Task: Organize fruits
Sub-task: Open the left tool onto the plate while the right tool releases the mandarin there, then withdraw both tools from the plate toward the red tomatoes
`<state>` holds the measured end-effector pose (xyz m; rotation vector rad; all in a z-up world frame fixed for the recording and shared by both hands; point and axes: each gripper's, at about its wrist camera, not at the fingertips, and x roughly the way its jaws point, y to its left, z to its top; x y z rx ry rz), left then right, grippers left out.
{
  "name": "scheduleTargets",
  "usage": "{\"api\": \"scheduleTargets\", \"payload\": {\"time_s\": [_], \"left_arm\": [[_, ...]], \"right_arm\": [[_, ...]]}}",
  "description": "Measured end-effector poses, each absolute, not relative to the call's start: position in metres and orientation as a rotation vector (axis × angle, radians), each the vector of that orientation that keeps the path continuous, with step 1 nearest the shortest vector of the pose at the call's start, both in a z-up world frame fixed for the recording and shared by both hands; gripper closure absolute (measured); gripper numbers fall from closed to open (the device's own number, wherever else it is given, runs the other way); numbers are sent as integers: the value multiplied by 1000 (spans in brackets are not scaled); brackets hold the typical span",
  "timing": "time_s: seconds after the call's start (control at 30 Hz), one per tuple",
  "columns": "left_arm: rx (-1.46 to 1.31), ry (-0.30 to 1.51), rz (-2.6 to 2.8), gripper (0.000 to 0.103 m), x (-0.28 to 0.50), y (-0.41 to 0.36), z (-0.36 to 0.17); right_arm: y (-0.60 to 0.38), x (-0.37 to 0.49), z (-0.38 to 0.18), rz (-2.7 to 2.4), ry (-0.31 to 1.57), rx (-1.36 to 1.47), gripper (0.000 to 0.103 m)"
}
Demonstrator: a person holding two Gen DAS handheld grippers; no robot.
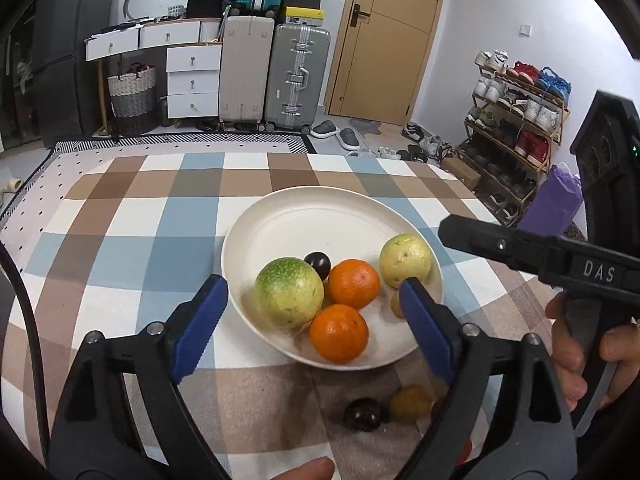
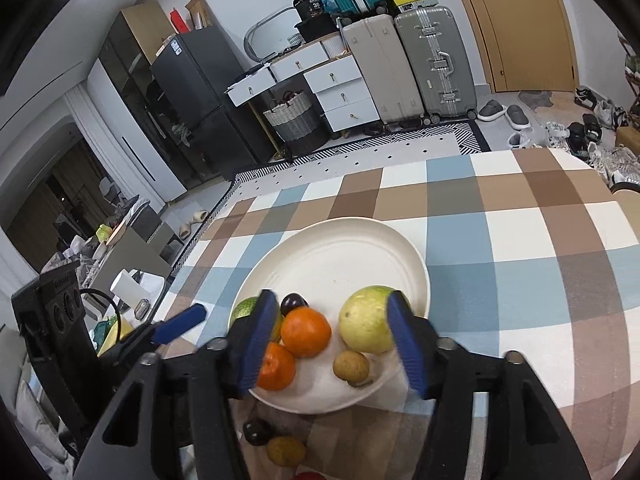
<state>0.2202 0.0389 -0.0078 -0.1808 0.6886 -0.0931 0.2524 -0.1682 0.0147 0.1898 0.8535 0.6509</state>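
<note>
Left wrist view: your left gripper (image 1: 312,312) hovers with its blue fingers spread wide over the near side of a cream plate (image 1: 280,216) on a checked tablecloth (image 1: 120,220). On the plate's near half sit a green-yellow guava (image 1: 289,293), two oranges (image 1: 354,283), a dark plum (image 1: 318,265), a pale guava (image 1: 405,259) and a small brown longan (image 2: 351,365). Your right gripper (image 2: 332,340) is also spread, holding nothing, its fingers either side of the pale guava and oranges. Loose fruit lies on the cloth by the plate's near edge: a dark plum (image 1: 362,414) and a brown fruit (image 1: 410,404). You appear midway through gathering; next, lower one gripper to a loose fruit and close gently
</note>
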Motion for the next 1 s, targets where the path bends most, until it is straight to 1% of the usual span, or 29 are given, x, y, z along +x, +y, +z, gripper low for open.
{"api": "scheduleTargets", "payload": {"time_s": [0.03,0.07,0.17,0.23,0.27,0.6,0.83,1.0], "left_arm": [[-182,688,-94,11,215,40,-6],[-183,686,-94,1,211,41,-5],[-196,674,-96,1,192,46,-1],[-198,675,-87,1,181,46,0],[-195,676,-79,1,175,46,0],[-146,729,-92,1,142,30,-16],[-187,759,-103,1,133,38,-22],[-159,769,-105,1,132,35,-28]], "right_arm": [[-170,250,15,652,848,182,28],[-171,246,16,651,844,175,22],[-175,237,17,643,840,143,7],[-176,229,17,647,836,125,4],[-177,225,17,642,837,116,1],[-182,184,2,628,854,15,0],[-178,164,-15,617,916,-76,0],[-176,161,-29,579,969,-116,0]]}}
